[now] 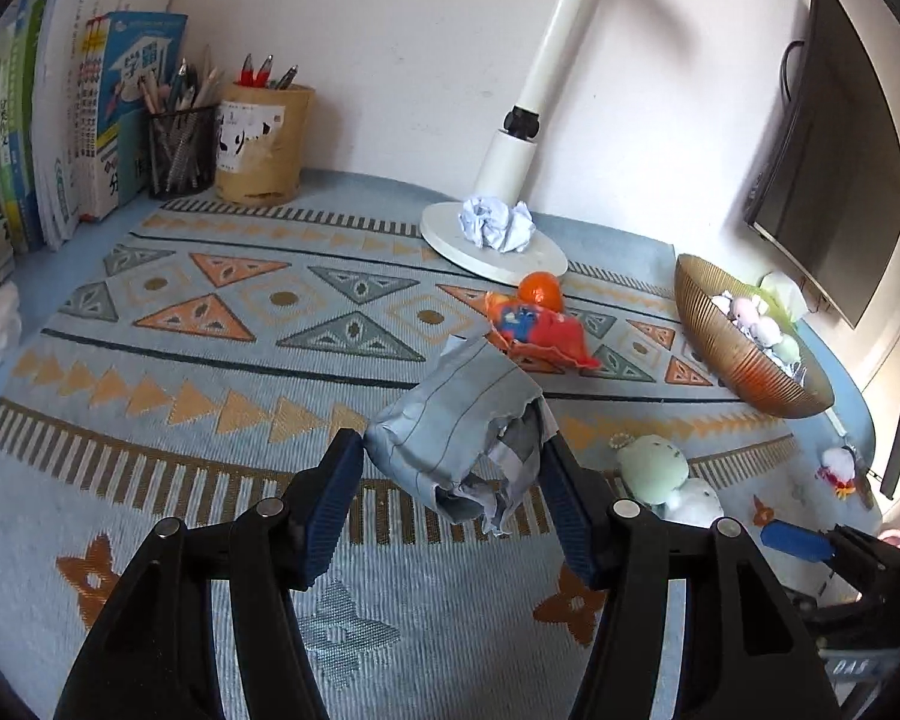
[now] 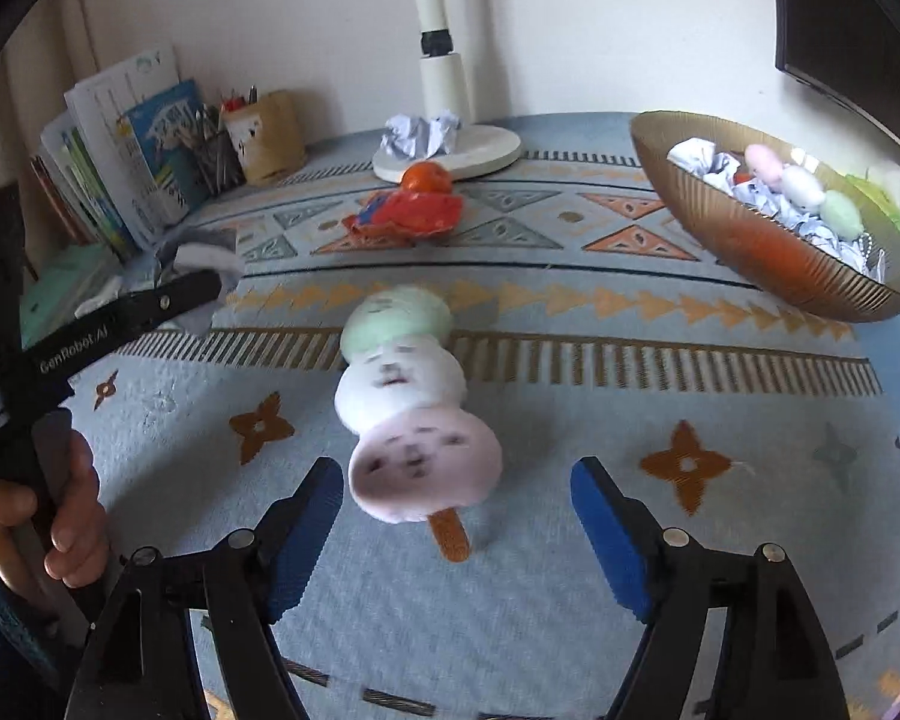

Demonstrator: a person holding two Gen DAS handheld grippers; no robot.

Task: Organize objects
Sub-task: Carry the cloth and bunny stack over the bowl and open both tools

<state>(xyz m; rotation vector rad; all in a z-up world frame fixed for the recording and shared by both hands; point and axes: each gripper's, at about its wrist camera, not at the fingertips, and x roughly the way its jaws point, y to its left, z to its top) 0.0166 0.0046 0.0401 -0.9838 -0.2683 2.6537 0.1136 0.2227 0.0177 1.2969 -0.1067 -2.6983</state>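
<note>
Your table carries a pale blue woven cloth with orange and grey triangle bands (image 1: 222, 324), set against a white wall (image 1: 390, 60). At its far left corner stand upright books (image 1: 60, 120), a black mesh pencil cup (image 1: 180, 150) and a tan cardboard pen tub (image 1: 264, 144); along the far edge sits the white round lamp base (image 1: 546, 258) with a crumpled white paper ball (image 1: 497, 223) on it, and an orange tangerine (image 1: 541, 290) touching a red crumpled wrapper (image 1: 540, 333) just in front. At the right edge a ribbed amber glass bowl (image 2: 744, 228) holds paper scraps and plush pieces, below a black wall monitor (image 1: 834, 162). Your left gripper (image 1: 450, 474) pinches a crumpled grey-blue paper wad (image 1: 456, 438) above the cloth's middle, pads pressing both sides. Your right gripper (image 2: 456, 531) is spread wide, holding nothing, around the pink end of a three-ball plush skewer in green, white and pink (image 2: 408, 402) lying near the near edge. The cloth to the left of the skewer lies bare.
</note>
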